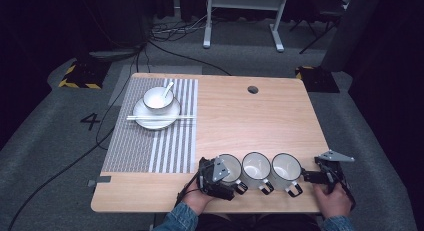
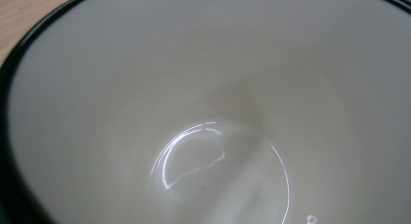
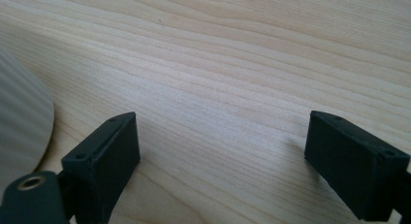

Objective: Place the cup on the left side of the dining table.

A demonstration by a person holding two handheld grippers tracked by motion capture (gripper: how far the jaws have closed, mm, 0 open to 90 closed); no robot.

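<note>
Three white mugs with black rims stand in a row near the table's front edge: left mug [image 1: 231, 167], middle mug [image 1: 256, 166], right mug [image 1: 286, 167]. My left gripper [image 1: 216, 177] sits over the near-left side of the left mug. Its jaws are hidden, and the left gripper view looks straight down into that mug's glossy white inside [image 2: 218, 117]. My right gripper [image 1: 320, 177] lies low on the wood just right of the right mug. It is open [image 3: 220, 151], with bare table between its fingers [image 3: 104, 156].
A striped placemat [image 1: 165, 141] covers the table's left side. On it stands a white plate [image 1: 150, 122] bearing a bowl [image 1: 158, 99] with a spoon [image 1: 168, 89], and chopsticks [image 1: 187, 117] lie across the plate. A cable hole [image 1: 253, 89] lies at the far edge.
</note>
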